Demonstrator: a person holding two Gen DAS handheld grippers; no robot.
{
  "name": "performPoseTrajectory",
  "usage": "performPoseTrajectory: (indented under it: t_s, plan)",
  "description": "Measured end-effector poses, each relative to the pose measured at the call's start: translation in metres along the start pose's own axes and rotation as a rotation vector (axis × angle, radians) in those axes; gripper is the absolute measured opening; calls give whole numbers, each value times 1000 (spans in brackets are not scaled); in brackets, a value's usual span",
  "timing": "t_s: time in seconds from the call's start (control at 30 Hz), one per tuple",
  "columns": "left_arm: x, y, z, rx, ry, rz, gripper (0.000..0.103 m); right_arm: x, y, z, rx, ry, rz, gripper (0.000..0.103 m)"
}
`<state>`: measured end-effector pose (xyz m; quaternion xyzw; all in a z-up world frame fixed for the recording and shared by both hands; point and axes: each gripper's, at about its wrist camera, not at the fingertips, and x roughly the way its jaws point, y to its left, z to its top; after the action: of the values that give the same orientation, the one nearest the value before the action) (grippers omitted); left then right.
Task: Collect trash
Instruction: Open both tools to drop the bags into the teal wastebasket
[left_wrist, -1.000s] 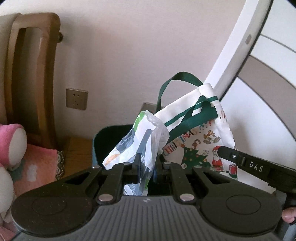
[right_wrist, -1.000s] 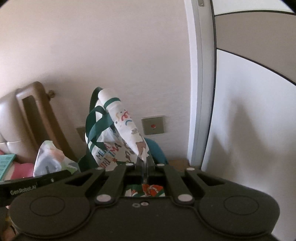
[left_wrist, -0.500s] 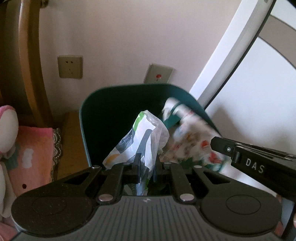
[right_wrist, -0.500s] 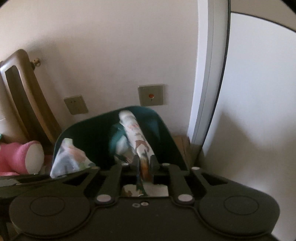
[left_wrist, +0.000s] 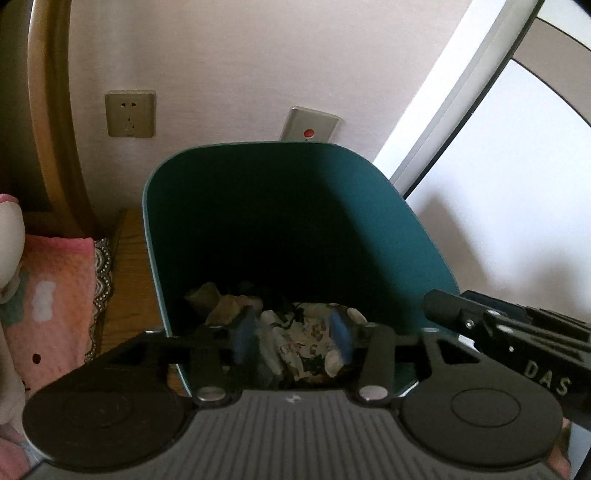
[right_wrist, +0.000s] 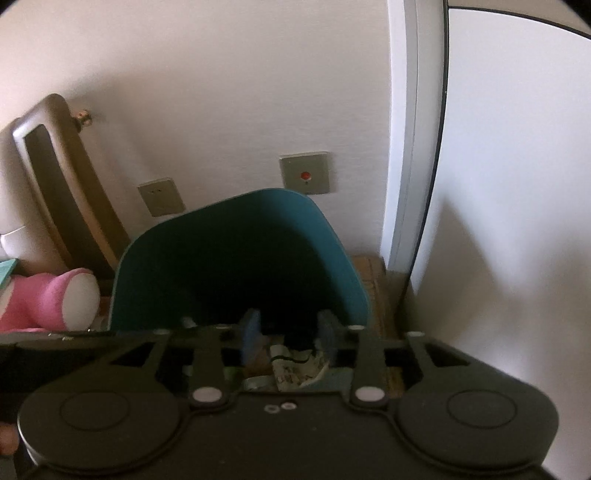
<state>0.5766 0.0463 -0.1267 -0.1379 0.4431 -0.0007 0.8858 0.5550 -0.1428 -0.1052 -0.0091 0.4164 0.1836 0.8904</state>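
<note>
1. Over the teal bin (left_wrist: 295, 229), against the far wall: both grippers point down into its mouth.
2. Left gripper (left_wrist: 293, 334): fingers (left_wrist: 243, 334) spread, having just been opening; nothing between them now. A second ago they pinched a white plastic bag.
3. Right gripper (right_wrist: 288, 332): fingers (right_wrist: 251, 332) likewise spread and just opened, empty. A second ago they pinched the printed tote bag with green handles.
4. Change: both bags have left the fingers. The printed tote bag (left_wrist: 310, 343) now lies at the bottom of the bin among other crumpled scraps (left_wrist: 218, 302); the right wrist view shows a patch of it (right_wrist: 295, 369) below the fingers. The plastic bag looks to lie beside it, too dark to be sure.
5. Surroundings: wall socket (left_wrist: 130, 113) and a switch plate with a red dot (left_wrist: 309, 125) on the far wall; pink plush toy (right_wrist: 55, 299) to the left of the bin.
6. Judgement: this drop appears complete. Next would be lifting both grippers clear and looking for any remaining trash.
</note>
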Motion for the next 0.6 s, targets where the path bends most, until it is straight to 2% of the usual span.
performPoseTrajectory:
  t_s: [0.13, 0.2, 0.33, 0.43, 0.5, 0.6]
  plan:
    - [-7, -2, -4, 14, -13, -4, 53, -13, -2, -4, -18, -22, 13, 37]
    - [-12, -2, -6, 16, -18, -8, 62, -20, -2, -6, -12, -32, 27, 38]
    - [-24, -3, -13, 25, -35, -7, 66, -35, -1, -15, -23, -56, 51, 38]
    - [-33, -3, -20, 36, -39, -20, 67, -44, 2, -22, -39, -71, 63, 45]
    - [-40, -6, -26, 63, -49, -29, 75, -50, 2, -27, -38, -83, 72, 49]
    - [-52, -10, -35, 86, -64, -31, 79, -57, 2, -35, -18, -89, 88, 51]
